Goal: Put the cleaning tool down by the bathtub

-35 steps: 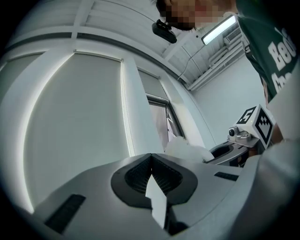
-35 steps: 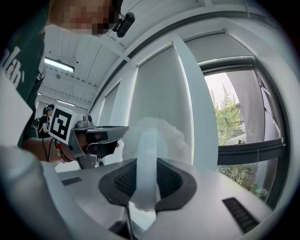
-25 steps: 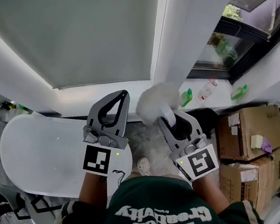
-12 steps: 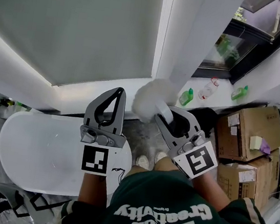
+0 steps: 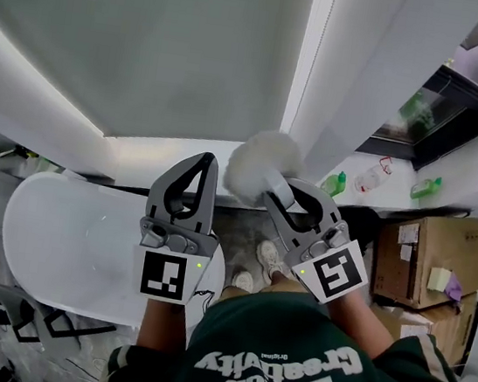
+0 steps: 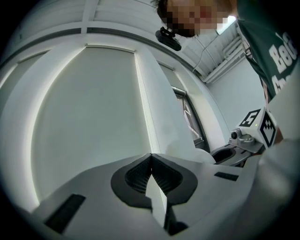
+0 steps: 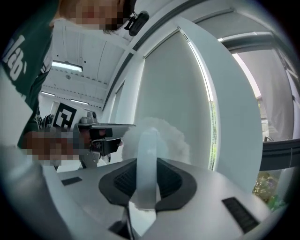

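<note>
Two grippers drifted left: right gripper (image 5: 275,187) clamps one fluffy white clear-handled brush (image 5: 259,164), left gripper (image 5: 203,165) closed empty near one white bathtub (image 5: 63,249).

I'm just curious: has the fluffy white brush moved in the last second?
Yes. In the head view the brush has shifted left, away from the green bottle.

The cleaning tool (image 5: 263,166) is a brush with a big, fluffy white head and a pale, see-through handle. It is up in the air, not set down. The right claw (image 5: 289,197) squeezes the handle, and the fluffy head sticks out past the claw's tips. The bathtub (image 5: 63,249) is white and oval, with a smooth, rounded rim. It sits lower down, off to the left of the brush.
</note>
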Available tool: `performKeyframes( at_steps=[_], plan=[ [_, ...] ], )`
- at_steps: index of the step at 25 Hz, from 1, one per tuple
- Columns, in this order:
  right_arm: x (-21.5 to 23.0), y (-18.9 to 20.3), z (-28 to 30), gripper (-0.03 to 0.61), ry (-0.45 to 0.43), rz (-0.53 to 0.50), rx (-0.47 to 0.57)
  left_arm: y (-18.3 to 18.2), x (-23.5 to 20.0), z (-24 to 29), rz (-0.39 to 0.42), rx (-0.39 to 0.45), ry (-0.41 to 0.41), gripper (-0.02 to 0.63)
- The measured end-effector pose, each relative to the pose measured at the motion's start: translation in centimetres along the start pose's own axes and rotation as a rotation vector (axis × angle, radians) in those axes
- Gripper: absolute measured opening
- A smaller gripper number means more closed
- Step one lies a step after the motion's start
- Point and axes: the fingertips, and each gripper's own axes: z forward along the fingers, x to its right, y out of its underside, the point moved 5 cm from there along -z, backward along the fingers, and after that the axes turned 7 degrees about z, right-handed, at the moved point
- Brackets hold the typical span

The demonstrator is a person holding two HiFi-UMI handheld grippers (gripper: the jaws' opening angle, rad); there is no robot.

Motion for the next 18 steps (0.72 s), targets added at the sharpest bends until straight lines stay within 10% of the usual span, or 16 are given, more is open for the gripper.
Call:
performKeyframes(
  at_steps=[18],
  plan=[
    [7.3,0.5,7.7,0.091,-0.290,-0.004,0.040,2.0,-0.2,5.6,0.130,-0.122,-0.271,0.002]
  ],
)
